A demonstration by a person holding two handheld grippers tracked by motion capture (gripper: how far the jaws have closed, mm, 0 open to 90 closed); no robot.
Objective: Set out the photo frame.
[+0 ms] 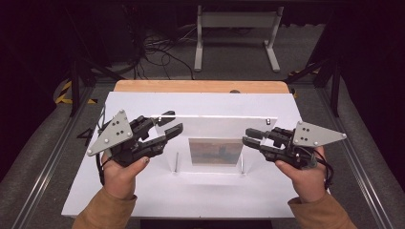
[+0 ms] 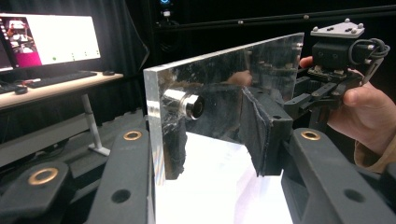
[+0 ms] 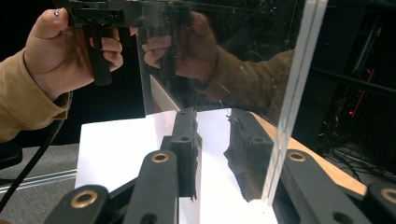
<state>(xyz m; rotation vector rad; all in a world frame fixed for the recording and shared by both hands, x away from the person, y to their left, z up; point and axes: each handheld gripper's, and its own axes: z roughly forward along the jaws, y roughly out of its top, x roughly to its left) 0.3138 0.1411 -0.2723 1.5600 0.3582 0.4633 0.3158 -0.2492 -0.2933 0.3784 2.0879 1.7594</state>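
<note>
A clear acrylic panel (image 1: pixel 215 125) stands upright across the white board (image 1: pixel 191 191), held up on thin posts. My left gripper (image 1: pixel 171 122) is open at the panel's left end, one jaw on each side of the sheet. In the left gripper view the panel (image 2: pixel 233 79) passes between the jaws of the left gripper (image 2: pixel 215 121), close to the left one, with a wide gap to the right pad (image 2: pixel 264 135). My right gripper (image 1: pixel 248 136) is open at the right end. In the right gripper view, the panel's edge (image 3: pixel 292 93) runs between the jaws of the right gripper (image 3: pixel 212 126).
A metal bolt (image 2: pixel 189 105) sits in the panel near its left edge. A small picture (image 1: pixel 216 151) lies behind the panel's lower middle. The wooden table edge (image 1: pixel 200 86) shows beyond the board. A monitor (image 2: pixel 46 39) on a desk and floor cables (image 1: pixel 157 47) lie farther off.
</note>
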